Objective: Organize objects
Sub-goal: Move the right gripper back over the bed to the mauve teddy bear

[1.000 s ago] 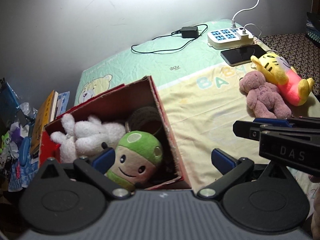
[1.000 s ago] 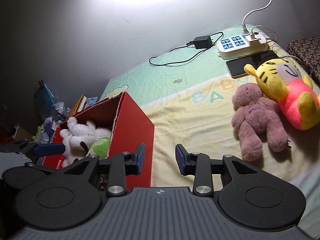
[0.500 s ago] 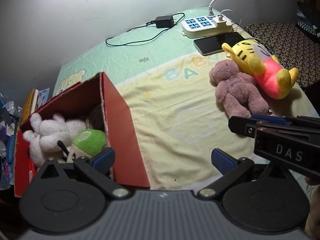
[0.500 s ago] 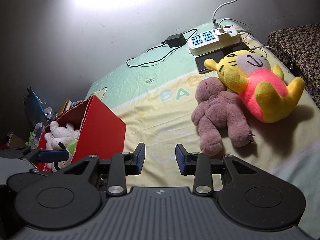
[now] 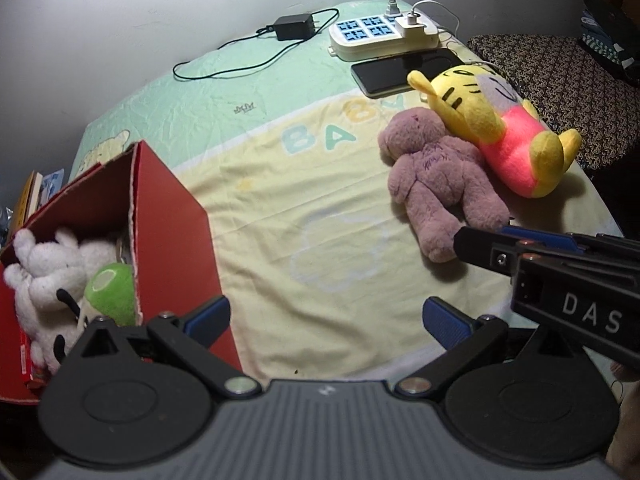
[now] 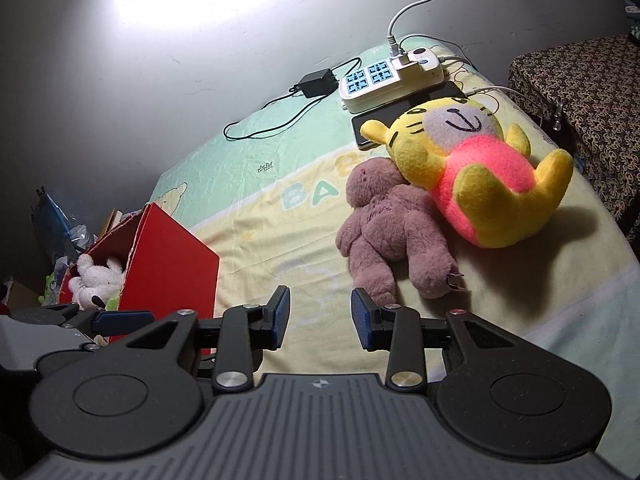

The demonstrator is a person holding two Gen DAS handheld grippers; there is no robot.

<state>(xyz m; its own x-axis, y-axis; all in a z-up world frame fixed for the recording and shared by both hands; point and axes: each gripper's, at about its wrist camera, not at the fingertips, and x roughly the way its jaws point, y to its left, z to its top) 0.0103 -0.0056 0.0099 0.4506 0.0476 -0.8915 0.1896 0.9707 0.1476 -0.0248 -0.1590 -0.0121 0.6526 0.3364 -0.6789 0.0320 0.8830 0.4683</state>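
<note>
Mauve plush bear (image 6: 390,236) lies on the bed (image 6: 256,248), ahead of and slightly right of the right tongs (image 6: 320,314), its nearest foot just beyond the right pad. Its long axis runs from the head at the far side to the legs at the near side, leaning a little leftward as it goes away. The right tongs stand partly open with nothing between the pads. The left tongs (image 5: 326,316) gape wide and empty over bare sheet, with the bear well off to their right, so the right hand is judged the nearer one for a pick.

A yellow and pink tiger plush (image 6: 476,172) rests against the bear's far right shoulder, touching it, which may crowd a grasp near the head; the legs look freer. The red box (image 5: 160,220) stands at the left edge of the bed, already holding a white plush (image 5: 52,264) and a green-capped plush (image 5: 110,294), and seems the destination.

Readable writing: "BABY" is printed on the sheet, partly hidden by the toys, and "DAS" shows on the side of the right tongs in the left wrist view. Scribbled marks on the bear's chest are illegible.
</note>
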